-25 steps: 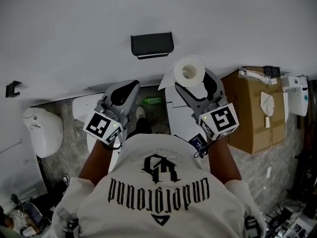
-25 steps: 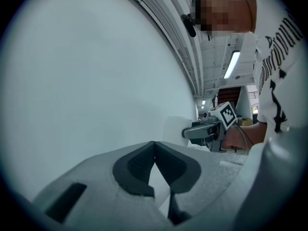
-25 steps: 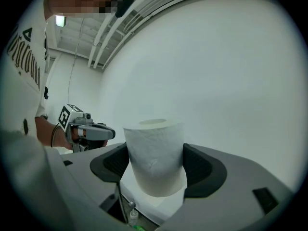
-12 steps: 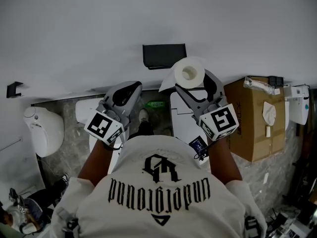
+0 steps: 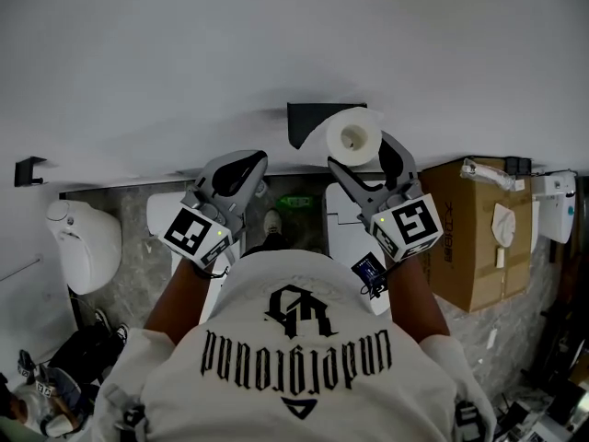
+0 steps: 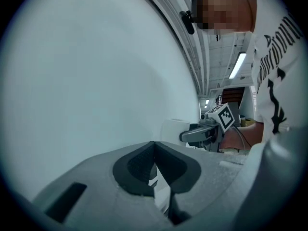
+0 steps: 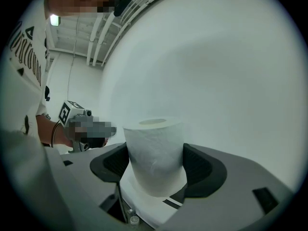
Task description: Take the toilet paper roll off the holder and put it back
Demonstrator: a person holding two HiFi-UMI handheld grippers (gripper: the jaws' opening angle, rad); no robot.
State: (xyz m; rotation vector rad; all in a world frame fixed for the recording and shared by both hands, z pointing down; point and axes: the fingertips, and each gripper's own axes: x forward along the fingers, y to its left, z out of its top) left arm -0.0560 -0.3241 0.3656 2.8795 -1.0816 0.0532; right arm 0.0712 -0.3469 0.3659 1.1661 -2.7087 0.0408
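**Toilet paper roll clamped in the right gripper near the wall holder**

The toilet paper roll [image 5: 354, 137] is gripped by the right gripper [image 5: 366, 157]. Its jaws are pressed against opposite sides of the roll, and the hollow core is pointed away from the gripper body. A loose sheet is seen trailing from the roll down between the jaws. In the head view the roll is raised in front of the white wall [image 5: 276, 44] and overlaps the right end of the black holder [image 5: 306, 118]. Whether the two are touching cannot be told. The left gripper [image 5: 232, 173] is held to the left of the roll, apart from it, with its jaws brought together on nothing. A cardboard box [image 5: 469, 238] is seen on the floor to the right.
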